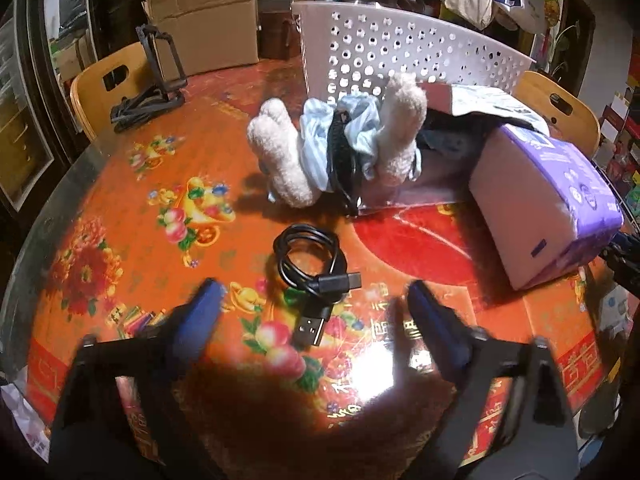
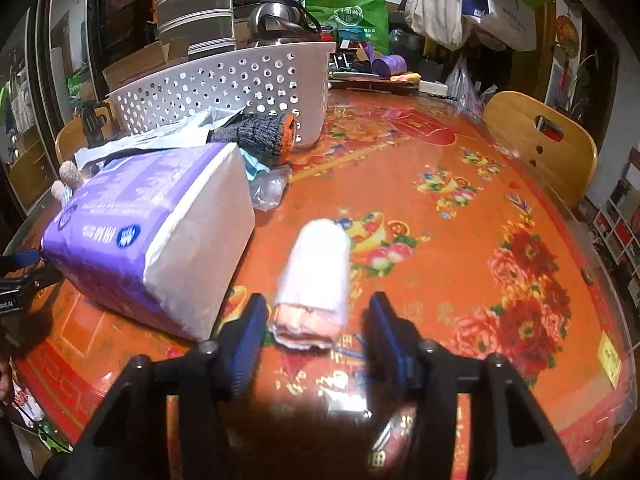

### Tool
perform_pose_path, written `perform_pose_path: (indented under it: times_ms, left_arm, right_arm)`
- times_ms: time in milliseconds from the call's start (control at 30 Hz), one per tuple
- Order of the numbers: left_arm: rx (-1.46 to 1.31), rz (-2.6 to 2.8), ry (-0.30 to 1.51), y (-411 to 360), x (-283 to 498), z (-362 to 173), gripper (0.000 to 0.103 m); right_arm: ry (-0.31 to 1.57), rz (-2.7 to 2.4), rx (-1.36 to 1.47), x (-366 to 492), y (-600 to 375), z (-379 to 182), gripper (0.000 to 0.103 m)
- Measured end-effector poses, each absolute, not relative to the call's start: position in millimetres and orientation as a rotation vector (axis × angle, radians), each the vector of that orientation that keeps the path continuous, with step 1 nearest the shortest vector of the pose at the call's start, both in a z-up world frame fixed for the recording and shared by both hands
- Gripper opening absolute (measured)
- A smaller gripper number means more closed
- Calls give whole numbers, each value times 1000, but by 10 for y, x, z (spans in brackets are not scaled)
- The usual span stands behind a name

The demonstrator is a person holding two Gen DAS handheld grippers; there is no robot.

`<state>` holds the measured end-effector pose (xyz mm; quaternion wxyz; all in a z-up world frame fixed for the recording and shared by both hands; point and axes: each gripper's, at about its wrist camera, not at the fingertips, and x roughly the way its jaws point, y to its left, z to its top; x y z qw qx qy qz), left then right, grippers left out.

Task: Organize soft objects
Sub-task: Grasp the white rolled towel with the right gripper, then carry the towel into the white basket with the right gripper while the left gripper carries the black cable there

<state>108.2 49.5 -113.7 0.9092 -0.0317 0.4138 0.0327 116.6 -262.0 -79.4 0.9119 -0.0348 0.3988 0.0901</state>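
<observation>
The left hand-held gripper (image 1: 312,296) hangs low over the red, flower-printed surface (image 1: 120,240) with its blue-padded jaws standing apart and nothing pinched between them. A coiled black USB cable (image 1: 310,264) lies on the surface between and just ahead of the two pads, touching neither. Farther on lies a white plush toy (image 1: 288,152) in a pale blue striped cloth, wrapped with a dark strap, resting against a flat package just in front of the white perforated basket (image 1: 400,48). To the right of the toy, a purple and white tissue pack (image 1: 540,200) sits tilted on the surface.

The right hand-held gripper (image 2: 318,320) also points down at the surface, jaws part-open. A rolled white towel (image 2: 316,276), with pink showing at its near end, lies between the blue pads; there is a gap on each side, so the pads are not pressing it. Left of the roll, close by, stands the tissue pack (image 2: 160,248), and behind it a grey knitted glove with an orange cuff (image 2: 260,136) lies on a heap of pale blue cloth and clear plastic, just in front of the basket (image 2: 224,88). The other gripper's blue tip shows at the far left edge. A wooden chair (image 2: 540,144) stands at the far right rim of the surface.
</observation>
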Motion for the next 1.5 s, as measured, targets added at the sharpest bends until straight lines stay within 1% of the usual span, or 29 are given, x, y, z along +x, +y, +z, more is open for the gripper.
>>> perform_pose_path:
  times_ms: [33,67,100,133,167,433,633,800,1000,1267,1367,1500]
  left_arm:
    - [-64,61,848,485,1072,-1117,60]
    - [-61,58,847,480,1080,-1099,52]
    - [-60,50,843,472,1071,-1089,37]
    - [-58,43,840,470,1069,-1083,29]
    - [-60,36,837,475,1065,-1080,27]
    - [-84,24,792,568,958,-1025,25]
    - [-91,25,751,617,861,-869,25]
    - [-98,13,719,605,830,-666,25]
    - [-96,4,672,591,944,-259,25]
    - [-111,-23,625,627,1488,444,25]
    - [-111,-51,641,582,1897,662,25]
    - [-123,-69,697,521,2554,799,25]
  right_arm:
    - [825,188,-67,1187,-2622,-790,46]
    - [828,192,-65,1215,-2629,-785,43]
    - [831,191,-64,1234,-2630,-783,41]
    - [832,192,-62,1239,-2630,-780,37]
    - [831,198,-61,1241,-2633,-778,33]
    - [804,202,-18,1201,-2686,-754,32]
    - [743,227,-4,1130,-2715,-591,32]
    - [710,243,16,1156,-2766,-418,32]
    - [671,247,38,1274,-2820,-177,32]
    - [608,289,26,1764,-2670,376,32]
    - [609,330,21,2072,-2533,588,32]
    - [652,334,-14,2590,-2283,714,32]
